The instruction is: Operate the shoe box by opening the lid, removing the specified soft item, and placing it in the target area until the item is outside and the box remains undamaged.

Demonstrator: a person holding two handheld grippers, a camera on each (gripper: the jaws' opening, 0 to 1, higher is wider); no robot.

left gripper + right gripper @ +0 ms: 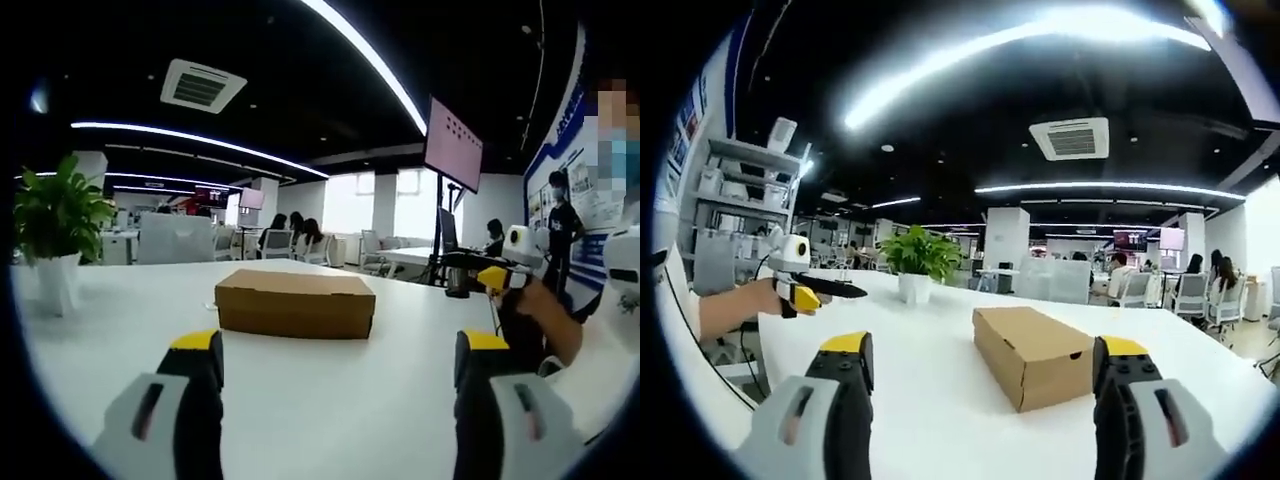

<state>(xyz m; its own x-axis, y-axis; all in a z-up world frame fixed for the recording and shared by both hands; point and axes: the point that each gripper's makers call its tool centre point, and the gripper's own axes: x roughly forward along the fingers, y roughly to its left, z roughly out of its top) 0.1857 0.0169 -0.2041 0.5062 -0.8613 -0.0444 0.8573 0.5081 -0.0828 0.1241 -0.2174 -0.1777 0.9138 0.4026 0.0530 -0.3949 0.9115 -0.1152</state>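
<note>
The broad white table (pixel 330 410) fills the lower half of both views. At mid-frame on it lies the closed brown cardboard shoe box (pixel 295 303), lid down, so its soft item is hidden. The left gripper (pixel 340 360) and right gripper (pixel 985 365) flank it from opposite sides, jaws spread wide, holding nothing, presumably ready to approach the lid. A leafy green potted plant (pixel 55 225) stands at the left edge.

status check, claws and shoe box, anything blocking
Left claw open, right claw open, both empty. Shoe box shut on white table, untouched. Potted plant off to side, path clear.
</note>
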